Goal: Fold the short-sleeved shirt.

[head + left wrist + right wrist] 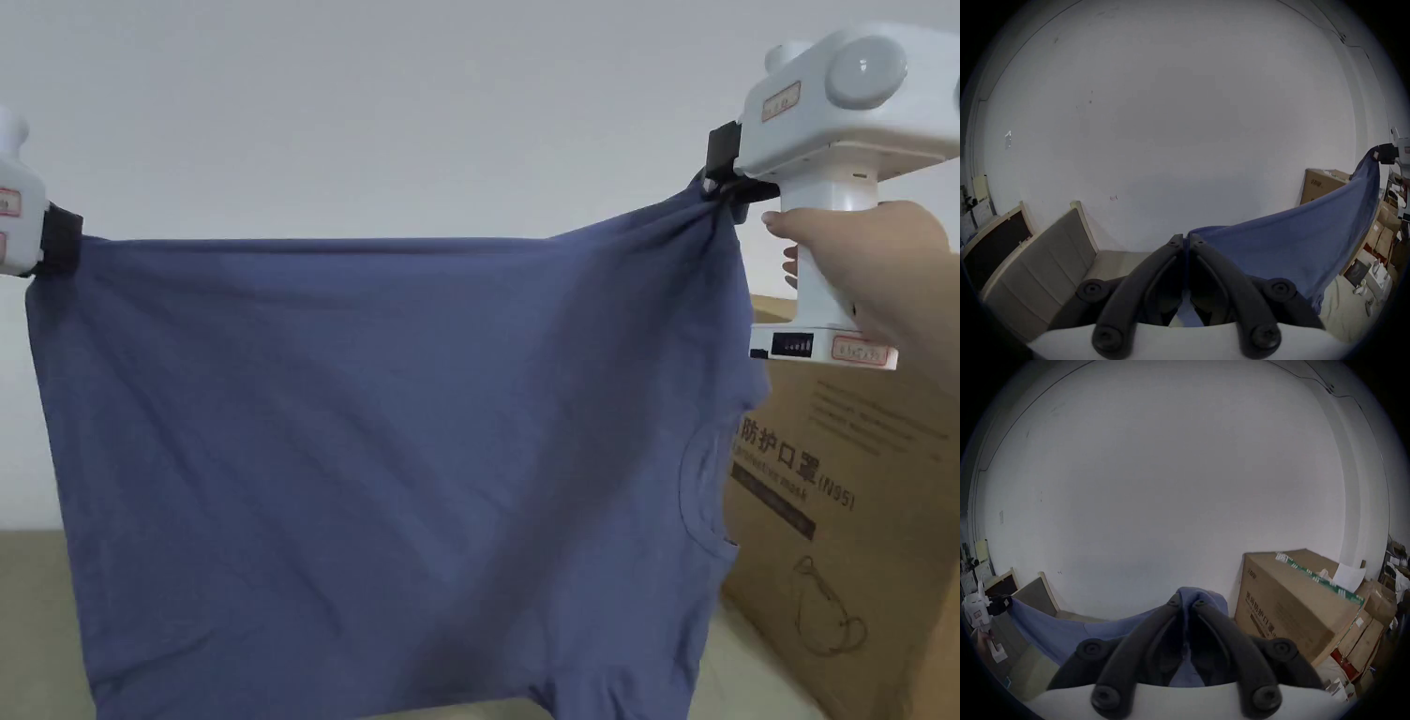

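The blue short-sleeved shirt (375,450) hangs in the air, stretched between the left gripper (1186,240) and the right gripper (1185,600). Each pair of jaws is closed on a pinch of its upper edge, probably to spread it flat before folding; a cardboard box (844,525) stands below the right jaws.

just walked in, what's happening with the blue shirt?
A person is holding up a blue short-sleeved shirt with two handheld grippers. The left gripper and the right gripper each have their jaws closed on the shirt's top edge, so it hangs spread out sideways, neckline toward the right. No fold is made yet. A cardboard box stands behind.
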A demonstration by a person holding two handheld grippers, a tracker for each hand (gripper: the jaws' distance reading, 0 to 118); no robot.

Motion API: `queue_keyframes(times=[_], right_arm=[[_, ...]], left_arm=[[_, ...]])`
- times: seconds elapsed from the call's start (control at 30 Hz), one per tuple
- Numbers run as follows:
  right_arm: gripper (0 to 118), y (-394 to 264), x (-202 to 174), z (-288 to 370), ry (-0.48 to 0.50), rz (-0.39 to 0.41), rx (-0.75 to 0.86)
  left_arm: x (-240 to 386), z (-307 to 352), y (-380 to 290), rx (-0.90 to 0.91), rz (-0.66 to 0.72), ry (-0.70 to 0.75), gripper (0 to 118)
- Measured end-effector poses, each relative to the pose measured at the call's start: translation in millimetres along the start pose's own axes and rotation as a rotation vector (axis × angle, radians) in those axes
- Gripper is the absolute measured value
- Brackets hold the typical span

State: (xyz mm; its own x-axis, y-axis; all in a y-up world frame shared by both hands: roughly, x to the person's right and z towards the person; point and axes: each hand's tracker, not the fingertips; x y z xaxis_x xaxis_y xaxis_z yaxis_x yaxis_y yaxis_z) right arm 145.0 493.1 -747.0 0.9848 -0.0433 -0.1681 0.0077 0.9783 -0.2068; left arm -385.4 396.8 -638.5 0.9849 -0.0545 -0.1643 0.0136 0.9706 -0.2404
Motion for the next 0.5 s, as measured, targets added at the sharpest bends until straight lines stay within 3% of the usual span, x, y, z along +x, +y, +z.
queue_keyframes(times=[0.1,0.27,0.4,0.5], right_arm=[[2,-65.6,7.0,-25.5,-0.005,-0.036,-0.097],[2,-258.3,26.0,-40.5,-0.006,-0.105,-0.435],[2,-416.5,48.0,-0.7,-0.022,-0.136,-0.666],[2,-498.4,61.4,60.7,-0.031,-0.191,-0.788]], left_arm=[[8.9,-17.2,-56.8,-0.11,0.024,-0.003,2],[23.7,-25.3,-210.1,-0.402,0.116,-0.068,2],[35.5,14.8,-331.1,-0.584,0.125,-0.109,2],[36.2,67.0,-395.5,-0.688,0.092,-0.141,2]])
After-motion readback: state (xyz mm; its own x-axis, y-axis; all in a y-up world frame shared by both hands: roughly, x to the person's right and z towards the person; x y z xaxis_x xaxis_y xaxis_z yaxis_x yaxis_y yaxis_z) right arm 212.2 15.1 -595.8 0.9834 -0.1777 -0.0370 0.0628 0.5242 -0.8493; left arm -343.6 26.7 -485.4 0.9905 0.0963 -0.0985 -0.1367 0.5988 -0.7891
